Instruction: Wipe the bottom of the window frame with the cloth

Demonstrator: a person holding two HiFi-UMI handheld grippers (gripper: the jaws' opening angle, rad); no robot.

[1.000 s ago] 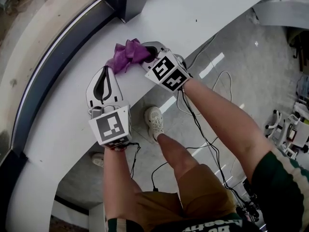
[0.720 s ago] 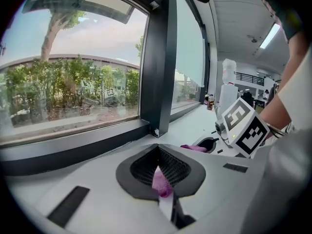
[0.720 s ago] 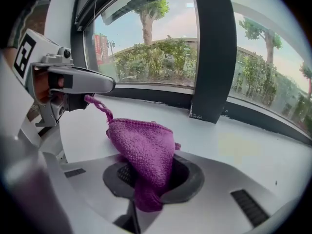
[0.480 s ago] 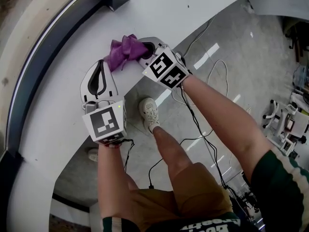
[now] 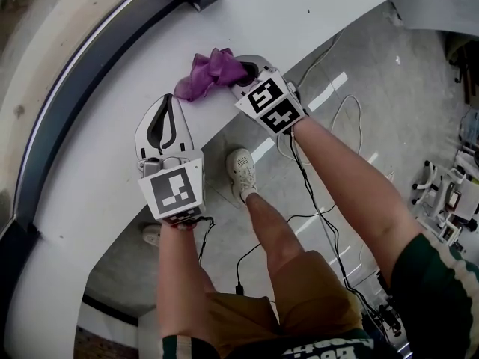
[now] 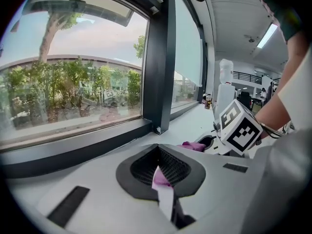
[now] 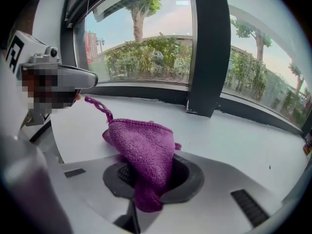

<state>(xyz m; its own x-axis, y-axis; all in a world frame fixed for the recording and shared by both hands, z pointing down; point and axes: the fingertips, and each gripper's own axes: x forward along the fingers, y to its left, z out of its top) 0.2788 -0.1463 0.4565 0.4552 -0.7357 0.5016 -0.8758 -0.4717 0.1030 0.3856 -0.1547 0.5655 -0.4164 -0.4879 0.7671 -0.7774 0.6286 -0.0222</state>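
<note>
A purple knitted cloth [image 5: 212, 73] lies bunched on the white sill [image 5: 254, 13], and my right gripper [image 5: 241, 72] is shut on it. In the right gripper view the cloth [image 7: 144, 152] rises out of the jaws and flops forward, with a thin loop trailing left. The dark bottom rail of the window frame [image 5: 78, 92] runs along the sill's far side, a short way beyond the cloth. My left gripper [image 5: 166, 99] rests on the sill to the left of the cloth, shut and holding nothing.
A dark upright mullion [image 7: 209, 48] meets the rail just beyond the cloth. The sill's front edge [image 5: 224, 129] curves under both grippers. Below it are the person's leg and shoe [image 5: 241, 179], loose cables [image 5: 329, 126] and equipment [image 5: 449, 200] at the right.
The right gripper and cloth have edged slightly right, away from the left gripper. Both grippers stay on the sill, and the grip on the cloth is unchanged.
</note>
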